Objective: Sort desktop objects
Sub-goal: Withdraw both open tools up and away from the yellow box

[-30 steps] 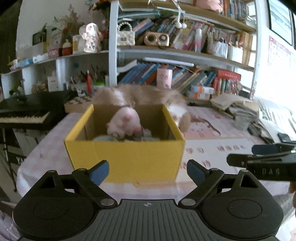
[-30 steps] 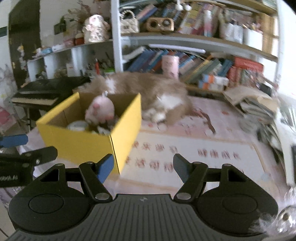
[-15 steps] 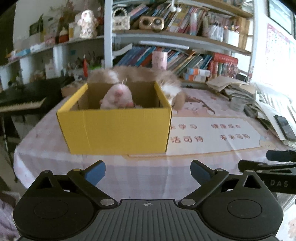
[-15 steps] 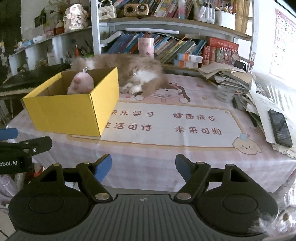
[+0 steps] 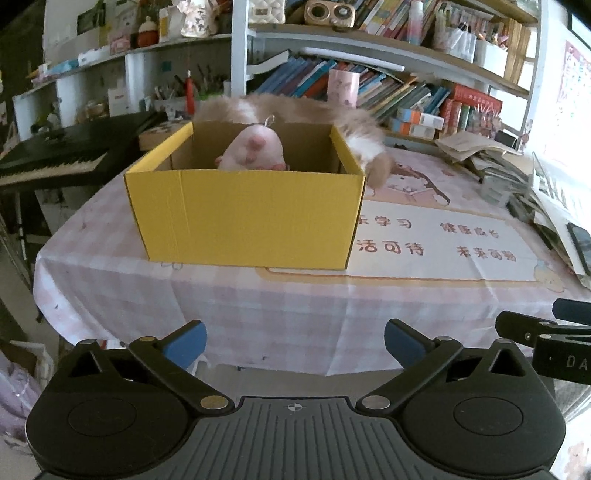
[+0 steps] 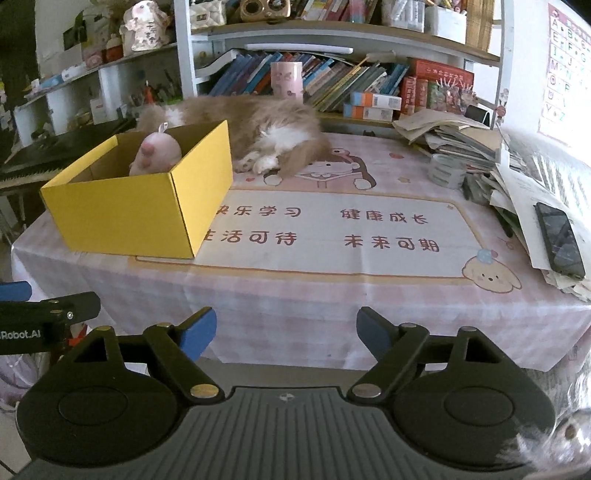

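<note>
A counter [image 6: 295,295] draped in a pink checked cloth fills the room's middle. Behind it stand white shelves [image 6: 332,33] crammed with leaning books [image 6: 332,81] and trinkets. A black keyboard piano [image 5: 62,155] sits off to the left. Bright daylight washes in from the right.

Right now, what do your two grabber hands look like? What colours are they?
Both look alike. The left gripper and right gripper are matte black plastic with round side housings, a ribbed grey middle, silver pivot bolts and blue fingertips. White lettering marks their sides. No cables or sleeves show.
</note>
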Action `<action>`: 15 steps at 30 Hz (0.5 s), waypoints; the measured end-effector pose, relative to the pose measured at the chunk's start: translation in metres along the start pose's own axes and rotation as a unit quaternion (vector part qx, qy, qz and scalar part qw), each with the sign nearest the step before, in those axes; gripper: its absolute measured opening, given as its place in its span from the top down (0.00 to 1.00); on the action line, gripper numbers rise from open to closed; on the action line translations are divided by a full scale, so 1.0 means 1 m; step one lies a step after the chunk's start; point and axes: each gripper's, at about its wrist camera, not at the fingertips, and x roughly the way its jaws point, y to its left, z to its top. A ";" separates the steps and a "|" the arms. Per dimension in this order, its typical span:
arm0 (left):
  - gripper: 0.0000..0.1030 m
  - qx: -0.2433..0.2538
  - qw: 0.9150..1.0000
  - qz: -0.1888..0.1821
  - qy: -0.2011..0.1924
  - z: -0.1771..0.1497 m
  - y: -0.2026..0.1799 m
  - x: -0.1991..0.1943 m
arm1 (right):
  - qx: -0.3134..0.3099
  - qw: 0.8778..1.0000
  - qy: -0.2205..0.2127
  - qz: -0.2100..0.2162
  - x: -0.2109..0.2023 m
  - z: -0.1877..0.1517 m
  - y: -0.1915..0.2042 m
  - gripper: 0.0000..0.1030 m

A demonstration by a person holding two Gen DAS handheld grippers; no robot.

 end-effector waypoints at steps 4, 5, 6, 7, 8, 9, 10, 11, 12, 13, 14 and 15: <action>0.00 0.003 1.000 0.001 -0.001 0.000 -0.001 0.000 | -0.004 1.000 0.005 0.004 0.001 0.000 0.001 0.18; 0.00 0.004 1.000 0.001 -0.002 0.000 -0.001 -0.001 | -0.004 1.000 0.006 0.003 0.001 0.000 0.001 0.18; 0.00 0.004 1.000 0.000 -0.003 0.000 -0.001 -0.001 | -0.004 1.000 0.006 0.003 0.002 0.000 0.000 0.18; 0.00 0.005 1.000 -0.001 -0.004 0.000 -0.001 -0.001 | -0.004 1.000 0.006 0.003 0.002 0.000 0.000 0.17; 0.00 0.006 1.000 -0.001 -0.005 -0.001 -0.001 -0.002 | -0.003 1.000 0.006 0.003 0.002 0.000 0.000 0.17; 0.00 0.006 1.000 -0.001 -0.006 -0.001 -0.001 -0.002 | -0.003 1.000 0.007 0.002 0.002 0.000 0.000 0.16; 0.00 0.006 1.000 -0.001 -0.006 -0.001 -0.001 -0.002 | -0.002 1.000 0.007 0.001 0.002 0.000 0.000 0.16; 0.00 0.006 1.000 -0.001 -0.006 -0.001 -0.001 -0.002 | -0.002 1.000 0.008 0.001 0.003 0.000 0.000 0.16; 0.00 0.006 1.000 -0.001 -0.005 -0.001 -0.001 -0.001 | -0.002 1.000 0.009 0.000 0.003 0.000 0.001 0.15; 0.00 0.006 1.000 -0.001 -0.005 -0.001 -0.001 -0.001 | -0.002 1.000 0.009 -0.001 0.003 0.000 0.001 0.15; 0.00 0.005 1.000 -0.002 -0.004 0.000 -0.001 -0.002 | -0.001 1.000 0.010 -0.001 0.003 -0.001 0.001 0.15; 0.00 0.004 1.000 -0.002 -0.004 0.000 -0.001 -0.002 | -0.001 1.000 0.010 -0.001 0.003 -0.001 0.001 0.14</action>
